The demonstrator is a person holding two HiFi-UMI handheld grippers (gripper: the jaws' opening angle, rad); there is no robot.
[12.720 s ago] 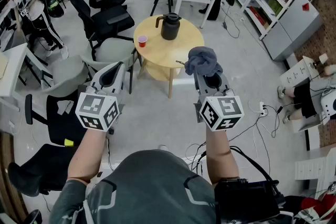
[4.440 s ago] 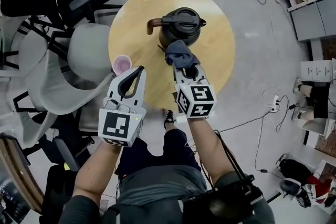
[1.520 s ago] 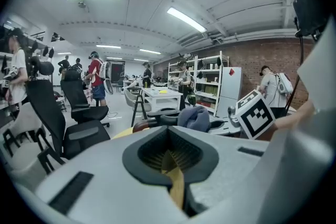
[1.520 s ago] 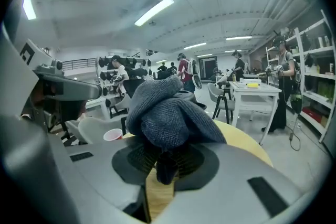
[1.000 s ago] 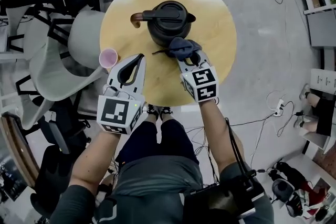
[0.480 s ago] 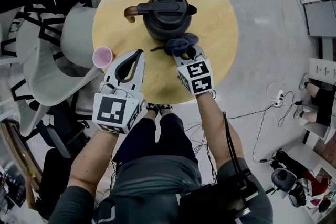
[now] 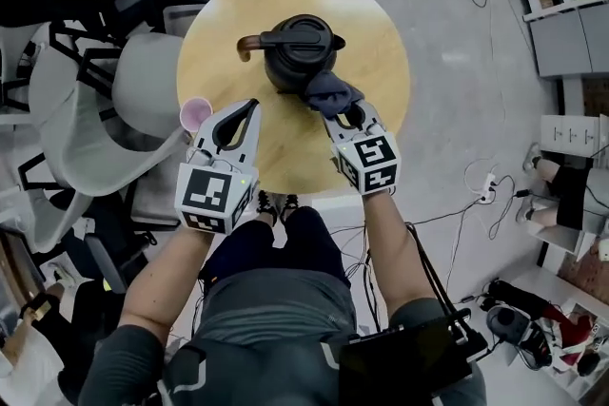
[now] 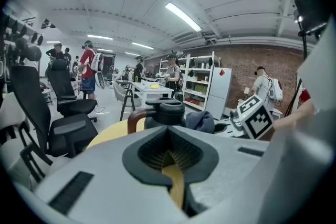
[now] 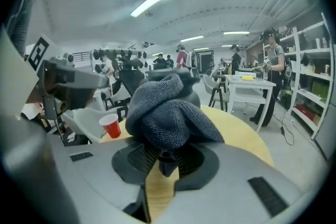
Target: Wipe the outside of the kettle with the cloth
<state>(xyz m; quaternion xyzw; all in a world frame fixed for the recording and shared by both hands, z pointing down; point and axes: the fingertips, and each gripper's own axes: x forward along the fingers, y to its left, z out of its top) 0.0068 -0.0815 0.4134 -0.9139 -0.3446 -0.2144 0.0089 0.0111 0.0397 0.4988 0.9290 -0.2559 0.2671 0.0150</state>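
So the kettle (image 7: 295,52) sits a bit back from the middle of the round worktop (image 7: 373,41), handle pointing at the left edge. The right gripper (image 7: 344,116) has its jaws pinched on a bunched-up cloth (image 7: 331,91), and the wad is pressed against the kettle's near side, which looks like the wiping spot. The left gripper (image 7: 245,112) hangs over the near-left edge with its jaws closed on nothing. My guess is it's parked there to steady the kettle if needed. A cup (image 7: 195,113) sits at the left edge, out of the way.
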